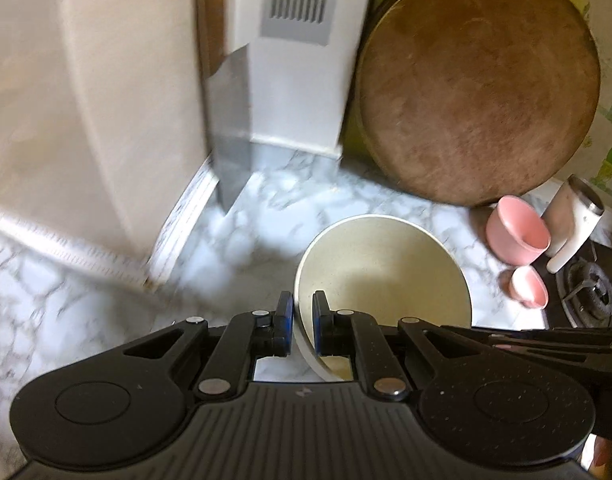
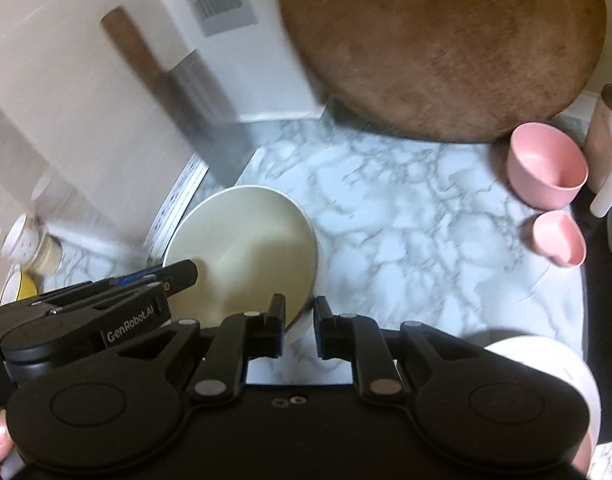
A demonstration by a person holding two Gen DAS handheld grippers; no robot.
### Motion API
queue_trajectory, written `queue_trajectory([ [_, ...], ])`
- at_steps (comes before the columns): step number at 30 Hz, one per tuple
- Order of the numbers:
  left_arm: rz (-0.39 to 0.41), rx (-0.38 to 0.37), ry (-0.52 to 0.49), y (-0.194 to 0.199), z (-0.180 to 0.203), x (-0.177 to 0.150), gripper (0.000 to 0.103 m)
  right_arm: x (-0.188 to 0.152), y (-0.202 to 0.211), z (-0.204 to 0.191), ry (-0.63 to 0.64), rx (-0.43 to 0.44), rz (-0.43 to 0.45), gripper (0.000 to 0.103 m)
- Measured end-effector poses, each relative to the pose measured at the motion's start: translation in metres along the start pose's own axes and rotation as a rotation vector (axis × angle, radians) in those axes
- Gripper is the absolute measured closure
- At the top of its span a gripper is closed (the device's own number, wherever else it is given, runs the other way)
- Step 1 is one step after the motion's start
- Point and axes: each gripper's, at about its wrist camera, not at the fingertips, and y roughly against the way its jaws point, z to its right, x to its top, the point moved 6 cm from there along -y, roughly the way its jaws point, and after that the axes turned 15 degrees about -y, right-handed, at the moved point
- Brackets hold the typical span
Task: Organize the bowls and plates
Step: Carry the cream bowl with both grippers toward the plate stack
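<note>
A cream bowl (image 1: 385, 272) is held tilted over the marble counter. My left gripper (image 1: 302, 312) is shut on its left rim. In the right wrist view the same cream bowl (image 2: 246, 248) sits low and left, and my right gripper (image 2: 300, 316) is shut on its near right rim. The left gripper's body (image 2: 106, 304) shows at the bowl's left edge. Two small pink bowls (image 2: 545, 168) (image 2: 559, 238) stand on the counter at the right; they also show in the left wrist view (image 1: 517, 234) (image 1: 529, 286).
A big round wooden board (image 1: 477, 96) leans against the back wall. A cleaver (image 2: 210, 128) leans against a white appliance (image 1: 302, 52). A white cup (image 2: 609, 140) and a black stove (image 1: 585, 288) are at the right. A white dish edge (image 2: 545, 360) lies near right.
</note>
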Motion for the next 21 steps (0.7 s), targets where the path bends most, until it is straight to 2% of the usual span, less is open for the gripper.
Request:
queue_trajectory([
  [13, -0.091, 0.019, 0.039, -0.002, -0.020, -0.063, 0.094, -0.051, -0.026, -0.012, 0.049, -0.023, -0.102, 0.088],
  [21, -0.134, 0.011, 0.041, -0.010, -0.020, -0.088, 0.094, -0.072, -0.039, -0.005, 0.059, -0.047, -0.145, 0.088],
])
